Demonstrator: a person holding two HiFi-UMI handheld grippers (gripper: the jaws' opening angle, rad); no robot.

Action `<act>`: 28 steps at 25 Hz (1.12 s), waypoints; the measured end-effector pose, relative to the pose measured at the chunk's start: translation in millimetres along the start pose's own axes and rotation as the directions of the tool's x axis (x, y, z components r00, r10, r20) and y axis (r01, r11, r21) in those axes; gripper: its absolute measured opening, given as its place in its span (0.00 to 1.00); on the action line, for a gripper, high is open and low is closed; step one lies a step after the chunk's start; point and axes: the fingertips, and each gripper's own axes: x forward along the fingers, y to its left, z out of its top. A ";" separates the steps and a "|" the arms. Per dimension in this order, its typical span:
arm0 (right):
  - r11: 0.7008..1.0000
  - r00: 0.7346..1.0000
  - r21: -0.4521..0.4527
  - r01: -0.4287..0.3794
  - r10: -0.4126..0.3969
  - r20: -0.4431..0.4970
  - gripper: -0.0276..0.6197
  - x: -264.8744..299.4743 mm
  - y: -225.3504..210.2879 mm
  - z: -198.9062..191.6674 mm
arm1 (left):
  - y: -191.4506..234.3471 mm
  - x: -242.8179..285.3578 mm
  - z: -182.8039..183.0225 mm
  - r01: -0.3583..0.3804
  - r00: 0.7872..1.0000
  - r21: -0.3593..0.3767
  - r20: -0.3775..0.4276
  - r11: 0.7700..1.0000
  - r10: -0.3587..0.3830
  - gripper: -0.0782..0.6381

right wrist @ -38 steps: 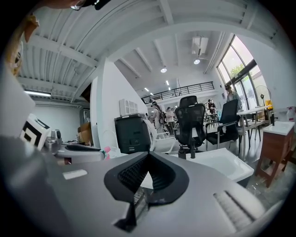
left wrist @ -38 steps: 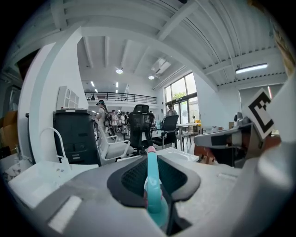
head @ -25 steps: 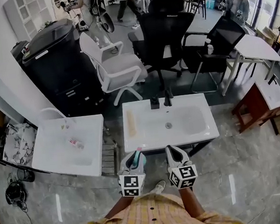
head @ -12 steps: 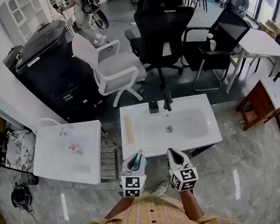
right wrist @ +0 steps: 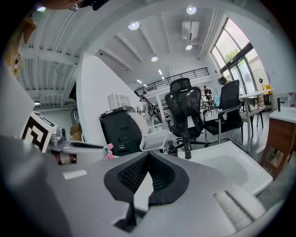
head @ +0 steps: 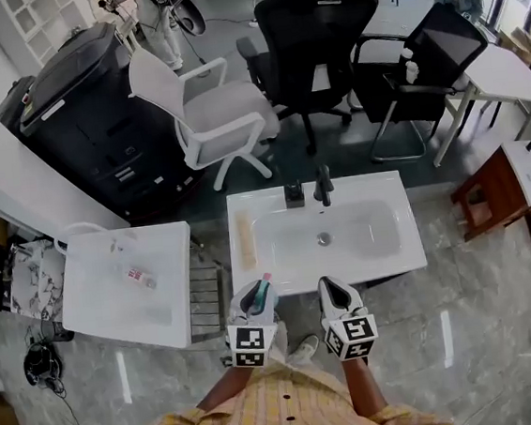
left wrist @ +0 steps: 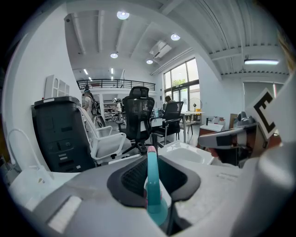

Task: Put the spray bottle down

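A teal spray bottle [left wrist: 152, 194] with a pink nozzle tip stands upright between the jaws of my left gripper [left wrist: 149, 162], which is shut on it. From the head view the bottle [head: 261, 290] pokes out of the left gripper [head: 255, 302] just short of the front edge of a white washbasin [head: 403, 260]. Beside it on the right, my right gripper [head: 333, 296] is at the same distance from the basin. Its jaws [right wrist: 149, 153] meet at the tips with nothing between them. The bottle's body is hidden inside the left jaws.
The washbasin has a black faucet [head: 323, 187] at its back and a beige strip [head: 245, 237] on its left rim. A second white basin [head: 96, 309] with a small bottle [head: 140, 277] stands to the left. Office chairs [head: 310, 51] and a black cabinet [head: 96, 121] lie beyond.
Both grippers have drawn closer to the washbasin's front edge and dropped a little. The spray bottle stays in the left gripper.
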 end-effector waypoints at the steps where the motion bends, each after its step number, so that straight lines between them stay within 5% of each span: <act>1: 1.000 1.000 -0.003 0.000 0.000 0.001 0.05 4.4 1.1 1.5 | 4.5 3.0 1.1 0.002 1.000 -0.003 0.000 1.000 -0.002 0.21; 28: 0.996 0.997 -0.039 0.075 -0.075 0.008 0.05 127.3 -17.6 54.5 | 94.2 145.4 46.6 0.135 0.991 0.008 -0.009 0.991 -0.135 0.21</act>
